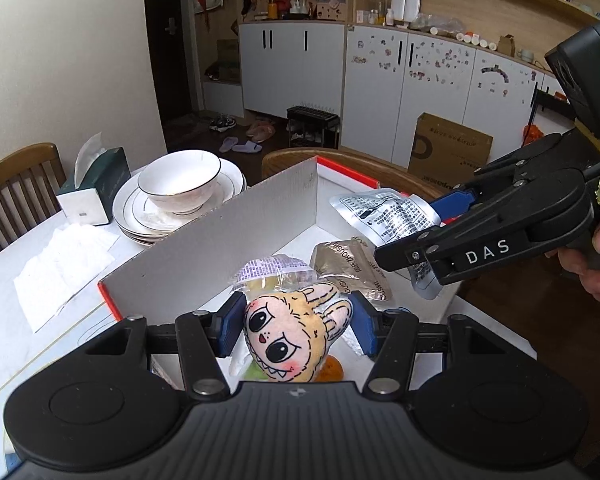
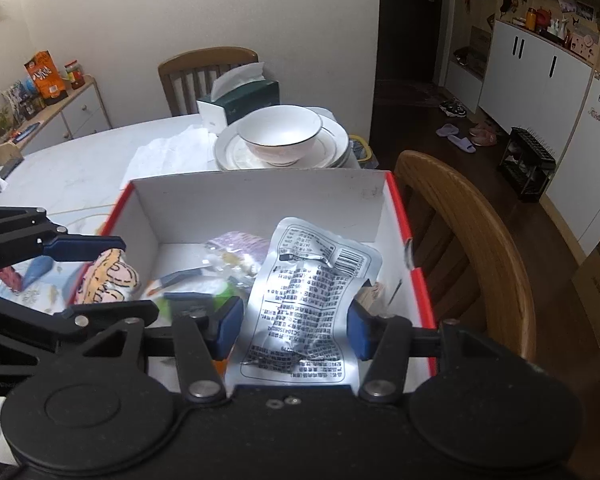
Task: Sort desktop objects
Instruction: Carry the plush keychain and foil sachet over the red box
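My left gripper is shut on a plush toy with a cartoon face, held over the near end of a white box with a red rim. My right gripper is shut on a crinkled silver pouch printed with black text, hanging over the box's right side. In the right wrist view the pouch sits between the blue pads of the right gripper. The left gripper holds the toy at the box's left wall. A purple-labelled packet and a brown sachet lie inside.
A white bowl sits on stacked plates behind the box, next to a green tissue box and loose tissues. Wooden chairs stand at the table's far and right sides. A cardboard carton rests on the floor.
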